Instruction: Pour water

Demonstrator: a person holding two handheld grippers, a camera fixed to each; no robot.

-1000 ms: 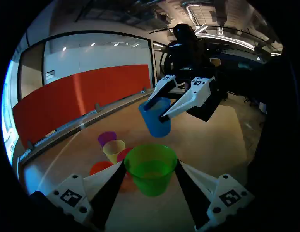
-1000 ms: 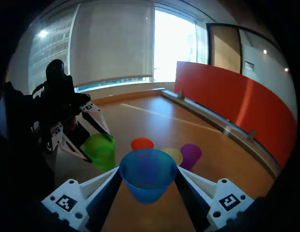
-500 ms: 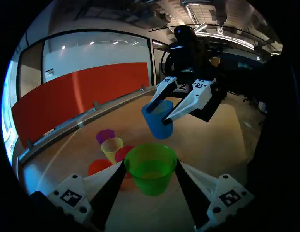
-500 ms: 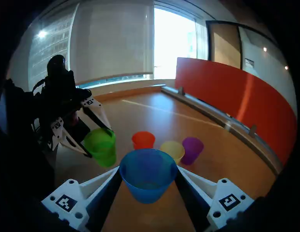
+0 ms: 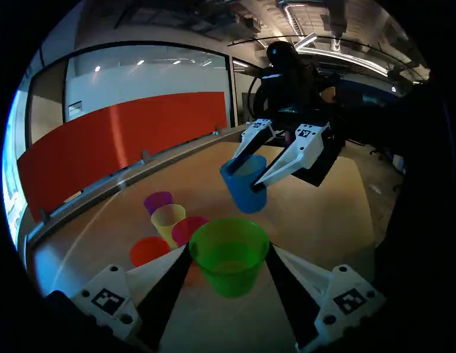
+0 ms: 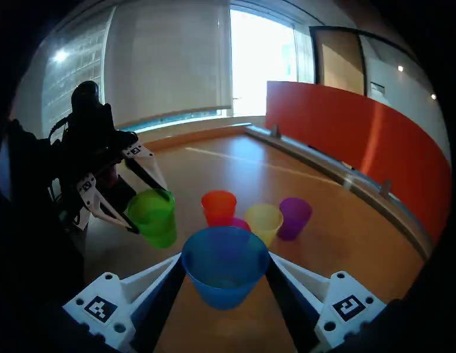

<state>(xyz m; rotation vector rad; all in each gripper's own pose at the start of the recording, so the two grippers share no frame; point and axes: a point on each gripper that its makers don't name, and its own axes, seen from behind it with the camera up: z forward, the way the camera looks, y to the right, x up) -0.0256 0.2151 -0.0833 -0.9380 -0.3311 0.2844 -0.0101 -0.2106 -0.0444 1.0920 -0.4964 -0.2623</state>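
Left gripper [image 5: 228, 250]: its jaws are closed on the green cup [image 5: 229, 272], one finger pressing each side just below the rim.
Green cup: upright between the left gripper's jaws and nearer the camera than the yellow cup [image 5: 167, 219]. In the right gripper view it hangs well to the left of the yellow cup and appears clear of the desk [image 5: 328, 217].
Right gripper [image 6: 225, 256]: its jaws are clamped on the blue cup [image 6: 225, 281], with both fingers against the cup's wall.
Blue cup: in the left gripper view it is above the desk, beyond and to the right of the yellow cup. It is slightly tilted, and its mouth faces up.
Water: a paler patch shows at the bottom of each held cup; I cannot tell whether it is water.
Yellow cup: stands upright on the desk in the middle of the loose cups.
Purple cup [image 5: 158, 201]: just behind the yellow cup in the left gripper view, overlapping it in the picture; I cannot tell whether they touch.
Magenta cup [image 5: 189, 229]: just beside the yellow cup, on the side toward the green cup.
Orange cup [image 5: 148, 252]: near the yellow cup, in front of it and to its left in the left gripper view.
Orange partition [image 5: 110, 141]: runs along the desk's far edge, behind the yellow cup.
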